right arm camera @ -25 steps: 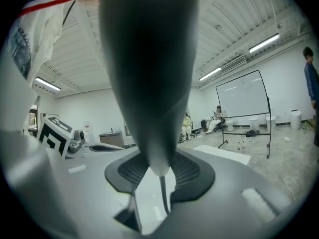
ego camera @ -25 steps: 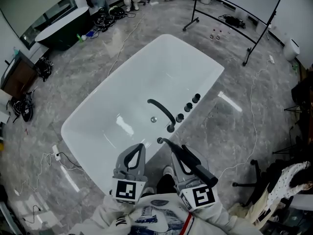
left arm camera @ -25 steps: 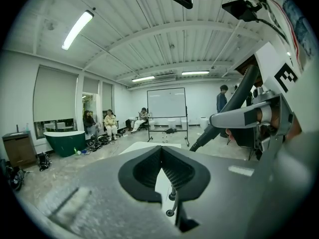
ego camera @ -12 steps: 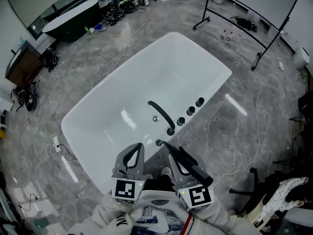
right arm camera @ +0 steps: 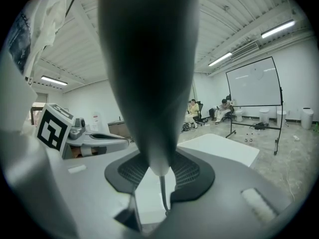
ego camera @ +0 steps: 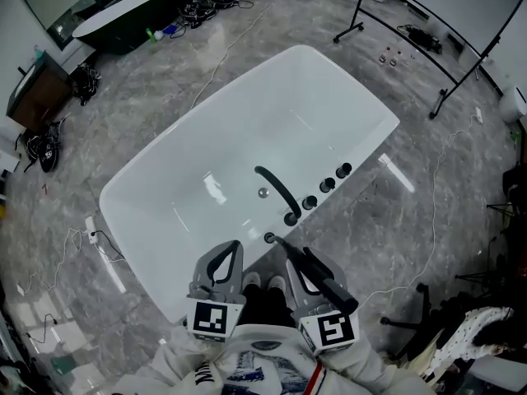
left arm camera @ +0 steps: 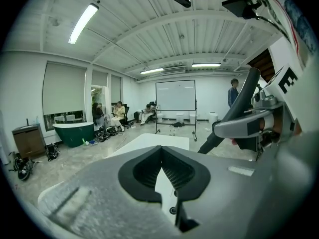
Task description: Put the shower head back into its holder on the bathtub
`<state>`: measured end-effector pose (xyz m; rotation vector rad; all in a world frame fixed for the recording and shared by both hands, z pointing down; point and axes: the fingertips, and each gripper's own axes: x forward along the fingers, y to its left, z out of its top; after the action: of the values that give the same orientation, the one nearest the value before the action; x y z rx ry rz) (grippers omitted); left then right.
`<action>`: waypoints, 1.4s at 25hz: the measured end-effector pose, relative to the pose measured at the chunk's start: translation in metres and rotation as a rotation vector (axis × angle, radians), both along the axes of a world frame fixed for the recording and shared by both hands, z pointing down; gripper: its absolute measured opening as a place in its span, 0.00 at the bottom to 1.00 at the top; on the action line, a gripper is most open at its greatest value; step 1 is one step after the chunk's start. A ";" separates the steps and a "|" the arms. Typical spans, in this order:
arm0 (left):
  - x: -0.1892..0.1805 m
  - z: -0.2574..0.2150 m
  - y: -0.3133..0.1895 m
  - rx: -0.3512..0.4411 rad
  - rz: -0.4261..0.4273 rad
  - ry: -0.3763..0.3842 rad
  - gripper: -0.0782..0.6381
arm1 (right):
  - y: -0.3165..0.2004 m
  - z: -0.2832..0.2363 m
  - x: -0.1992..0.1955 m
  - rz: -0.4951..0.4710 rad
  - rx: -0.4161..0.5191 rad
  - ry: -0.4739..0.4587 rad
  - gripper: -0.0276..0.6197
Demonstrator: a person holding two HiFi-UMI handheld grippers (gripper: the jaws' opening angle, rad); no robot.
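1. On the near right rim of the bathtub [ego camera: 198, 118], just this side of the black spout [ego camera: 277, 191] and the row of knobs [ego camera: 328, 184], sits the holder [ego camera: 268, 238]. It is a small dark ring, not yet filled.
2. Just near of it, the right gripper [ego camera: 298, 259] pinches the shower head [ego camera: 329, 286] by its dark handle. The narrow end and the hose [right arm camera: 161, 193] point toward the ring and lie close beside it; I cannot tell whether they touch.
3. Just to the left, the left gripper [ego camera: 236, 247] is pressed together on nothing.
4. To seat it well, I would first line the narrow end up over the ring, then ease it down straight, not at a slant.
5. Let the hose feed into the opening ahead of the handle, so it does not bunch up or push the handle aside.
6. Hold the pinch until the handle rests by itself; a smooth handle may roll if let go early.
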<state>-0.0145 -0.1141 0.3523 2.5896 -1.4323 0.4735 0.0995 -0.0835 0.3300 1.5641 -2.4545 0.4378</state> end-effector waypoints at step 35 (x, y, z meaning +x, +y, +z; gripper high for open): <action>-0.014 0.094 -0.016 -0.067 0.035 -0.009 0.10 | -0.012 0.116 -0.025 0.007 -0.153 0.108 0.26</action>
<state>-0.0289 -0.1306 0.4460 2.5667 -1.3512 0.5287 0.0746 -0.0960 0.4461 1.4946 -2.2784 0.5152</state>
